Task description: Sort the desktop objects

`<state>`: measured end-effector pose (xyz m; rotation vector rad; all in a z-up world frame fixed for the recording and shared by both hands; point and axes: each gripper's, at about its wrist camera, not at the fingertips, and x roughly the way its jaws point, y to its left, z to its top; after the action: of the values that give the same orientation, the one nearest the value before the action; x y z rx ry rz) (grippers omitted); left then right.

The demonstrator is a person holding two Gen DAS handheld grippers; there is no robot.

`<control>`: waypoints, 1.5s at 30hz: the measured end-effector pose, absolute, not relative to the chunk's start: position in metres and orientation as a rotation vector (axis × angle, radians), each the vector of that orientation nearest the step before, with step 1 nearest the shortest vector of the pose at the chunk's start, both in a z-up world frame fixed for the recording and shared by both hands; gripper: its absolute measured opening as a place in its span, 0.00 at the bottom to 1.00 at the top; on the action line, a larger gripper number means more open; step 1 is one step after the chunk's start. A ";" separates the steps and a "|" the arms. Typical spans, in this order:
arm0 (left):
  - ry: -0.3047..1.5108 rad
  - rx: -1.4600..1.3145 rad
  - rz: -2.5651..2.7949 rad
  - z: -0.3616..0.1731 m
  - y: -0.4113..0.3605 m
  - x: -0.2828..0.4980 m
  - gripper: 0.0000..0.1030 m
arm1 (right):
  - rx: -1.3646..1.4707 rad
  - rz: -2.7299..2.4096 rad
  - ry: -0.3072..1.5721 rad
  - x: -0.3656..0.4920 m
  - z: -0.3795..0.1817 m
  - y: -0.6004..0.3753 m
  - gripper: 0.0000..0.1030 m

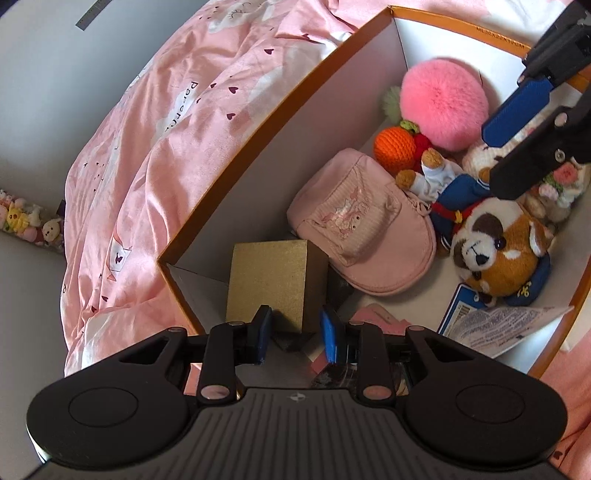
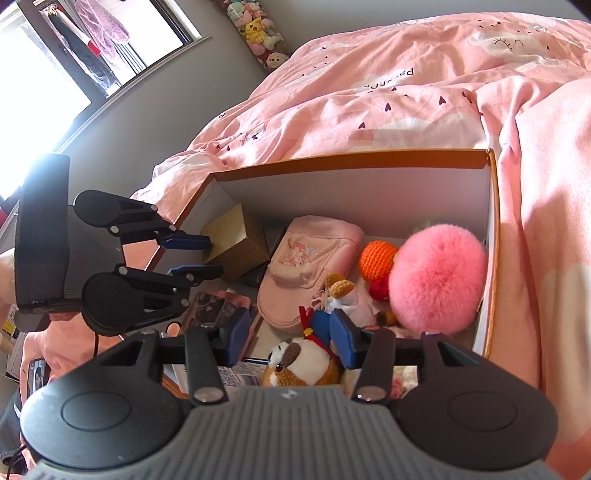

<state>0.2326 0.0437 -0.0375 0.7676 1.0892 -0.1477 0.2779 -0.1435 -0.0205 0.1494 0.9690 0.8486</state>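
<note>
An orange-rimmed cardboard box (image 1: 258,136) (image 2: 351,160) sits on the bed and holds the objects. A gold box (image 1: 273,280) (image 2: 229,240) stands in its near left corner beside a pink pouch (image 1: 354,229) (image 2: 306,254). My left gripper (image 1: 297,332) (image 2: 216,256) is open, its tips right at the gold box's edge without clamping it. My right gripper (image 2: 290,336) (image 1: 493,158) hovers open over a red panda plush (image 1: 495,251) (image 2: 299,362) and a small bear doll (image 1: 436,177) (image 2: 343,291). Further back lie an orange crochet ball (image 1: 393,147) (image 2: 376,258) and a pink pompom (image 1: 443,103) (image 2: 436,280).
A pink bedspread (image 1: 166,129) (image 2: 406,92) surrounds the box. A printed leaflet (image 1: 506,325) and photo cards (image 2: 214,310) lie on the box floor. Small plush toys (image 1: 26,221) (image 2: 258,29) line the grey wall. A phone (image 2: 38,373) lies at the lower left.
</note>
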 end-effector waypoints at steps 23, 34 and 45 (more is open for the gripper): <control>1.004 0.864 -0.052 -0.044 0.047 0.248 0.32 | 0.152 0.838 0.978 0.278 -0.022 -0.146 0.50; 0.946 0.784 -0.084 -0.044 0.029 0.269 0.32 | 0.155 0.836 0.978 0.277 -0.021 -0.146 0.50; 0.961 0.689 0.003 -0.044 0.036 0.273 0.30 | 0.157 0.832 0.981 0.276 -0.022 -0.146 0.50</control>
<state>0.2726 0.0359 -0.0436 0.6889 0.9609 0.0032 0.2764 -0.1463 -0.0219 0.1568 0.9812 0.8320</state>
